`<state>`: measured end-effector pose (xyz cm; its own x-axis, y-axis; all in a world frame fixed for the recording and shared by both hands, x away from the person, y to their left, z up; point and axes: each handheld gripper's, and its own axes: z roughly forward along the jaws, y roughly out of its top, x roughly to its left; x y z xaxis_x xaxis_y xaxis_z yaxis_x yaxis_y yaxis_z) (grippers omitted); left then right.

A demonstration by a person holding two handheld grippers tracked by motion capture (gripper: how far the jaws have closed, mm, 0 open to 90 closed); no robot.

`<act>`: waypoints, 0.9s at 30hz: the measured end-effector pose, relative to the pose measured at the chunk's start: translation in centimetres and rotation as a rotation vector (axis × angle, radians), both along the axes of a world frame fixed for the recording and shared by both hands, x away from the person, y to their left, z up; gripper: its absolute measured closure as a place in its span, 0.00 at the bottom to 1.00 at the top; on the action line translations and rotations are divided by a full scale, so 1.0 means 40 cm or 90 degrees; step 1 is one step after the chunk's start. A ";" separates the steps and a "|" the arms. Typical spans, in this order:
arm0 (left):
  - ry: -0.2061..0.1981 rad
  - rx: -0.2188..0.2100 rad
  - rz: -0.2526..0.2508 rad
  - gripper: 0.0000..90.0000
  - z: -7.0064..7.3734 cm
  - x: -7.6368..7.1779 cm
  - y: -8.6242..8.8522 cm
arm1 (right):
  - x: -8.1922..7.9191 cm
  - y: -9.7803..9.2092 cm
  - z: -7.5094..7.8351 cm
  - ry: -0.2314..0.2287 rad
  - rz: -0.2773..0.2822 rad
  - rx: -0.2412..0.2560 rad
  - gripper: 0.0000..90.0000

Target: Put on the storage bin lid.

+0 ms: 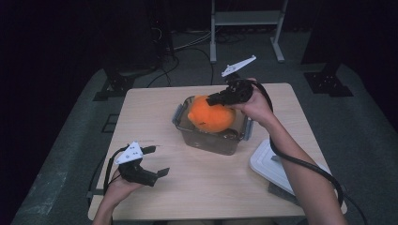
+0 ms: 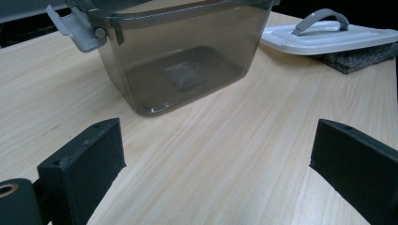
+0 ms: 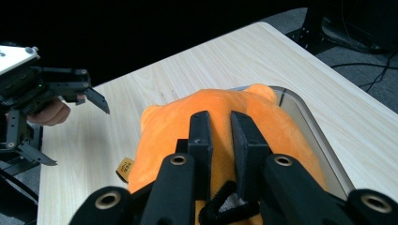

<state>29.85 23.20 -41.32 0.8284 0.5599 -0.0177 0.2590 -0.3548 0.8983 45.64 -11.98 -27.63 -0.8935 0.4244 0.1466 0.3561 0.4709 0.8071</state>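
Orange plush toy (image 1: 211,114) sits in the mouth of a smoky clear plastic container (image 1: 213,140) near the middle of the table (image 1: 197,187), and the right gripper (image 1: 213,99) has it pinched from above: in the right gripper view the two black jaws stand nearly closed with a narrow fold of orange fabric (image 3: 220,140) between them. How deep the toy reaches into the tub is hard to say, since its lower half is hidden behind the tinted wall in the high view and by the gripper's own body in the right gripper view; a small tan label (image 3: 125,168) shows at the toy's 8 o'clock edge there, its print too small to read. The person's right hand (image 1: 258,107) wraps the gripper at the tub's 1 o'clock, with the cable trailing down along the forearm. Grey latches hang at the tub's rim, one (image 2: 77,33) plain in the left gripper view; the tub's top is cut off by that frame. At the table's 4 o'clock lies a white lid (image 1: 270,164) with a grey handle, resting on a dark grey pad (image 2: 356,58) and partly covered by the right forearm in the high view. The left gripper (image 1: 152,161) is at about 7 o'clock of the tub, well apart from it, its jaws spread wide with bare tabletop between them and nothing held. Beyond the table the floor is dark, with cables and frame legs barely made out.
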 end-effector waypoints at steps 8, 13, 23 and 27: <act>-0.002 0.000 0.001 0.03 0.001 -0.001 0.000 | 0.016 -0.005 -0.020 0.008 -0.011 0.000 0.87; -0.001 0.001 -0.003 0.03 0.000 -0.001 -0.002 | 0.024 -0.008 -0.035 0.015 -0.016 0.002 0.87; -0.002 0.002 -0.001 0.03 0.002 -0.001 0.000 | 0.037 -0.011 -0.053 0.022 -0.023 0.001 0.87; -0.002 0.001 -0.001 0.03 0.003 -0.001 -0.001 | 0.041 -0.012 -0.058 0.022 -0.025 0.000 0.87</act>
